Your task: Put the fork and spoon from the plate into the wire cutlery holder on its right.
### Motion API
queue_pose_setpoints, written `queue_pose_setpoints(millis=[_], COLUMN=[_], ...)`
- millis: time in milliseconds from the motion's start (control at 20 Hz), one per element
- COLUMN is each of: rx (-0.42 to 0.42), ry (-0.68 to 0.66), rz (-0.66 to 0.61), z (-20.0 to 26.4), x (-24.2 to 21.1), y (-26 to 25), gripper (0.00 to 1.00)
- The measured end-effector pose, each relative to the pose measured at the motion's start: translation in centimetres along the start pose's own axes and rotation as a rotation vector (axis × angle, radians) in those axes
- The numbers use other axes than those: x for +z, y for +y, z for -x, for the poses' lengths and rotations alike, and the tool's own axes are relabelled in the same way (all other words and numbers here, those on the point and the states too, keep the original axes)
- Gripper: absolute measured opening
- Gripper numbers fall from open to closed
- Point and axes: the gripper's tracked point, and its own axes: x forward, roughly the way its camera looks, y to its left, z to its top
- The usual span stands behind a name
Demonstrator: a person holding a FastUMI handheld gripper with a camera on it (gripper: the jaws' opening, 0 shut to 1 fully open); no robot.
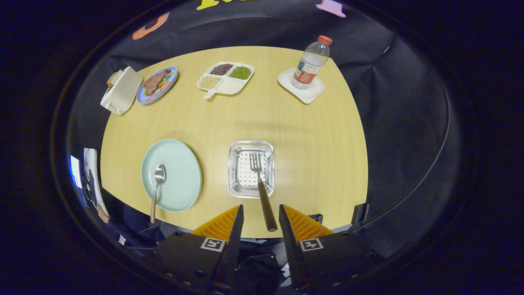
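Note:
A fork with a dark handle lies in the square perforated metal cutlery holder, tines pointing away. Its handle sticks out over the holder's near rim and ends between my fingertips. My gripper hangs above the table's near edge, open, with both fingers standing clear of the handle. Left of the holder sits a pale green plate. A spoon rests on it, bowl up on the plate, and its handle reaches past the plate's near rim.
Along the far side of the round wooden table stand a white box, a blue plate of food, a divided tray of beans and a water bottle on a white square coaster.

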Motion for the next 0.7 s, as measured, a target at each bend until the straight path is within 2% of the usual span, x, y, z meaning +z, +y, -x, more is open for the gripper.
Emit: queue_pose_setpoints(millis=[250, 400, 700], rx=[0.03, 0.075, 0.071], ry=[-0.077, -0.155, -0.315], rz=[-0.055, -0.125, -0.222], z=[1.2, 2.4, 4.9], x=[0.1, -0.1, -2.7], y=[0.4, 1.5, 3.6], gripper=[0.89, 0.99, 0.97])
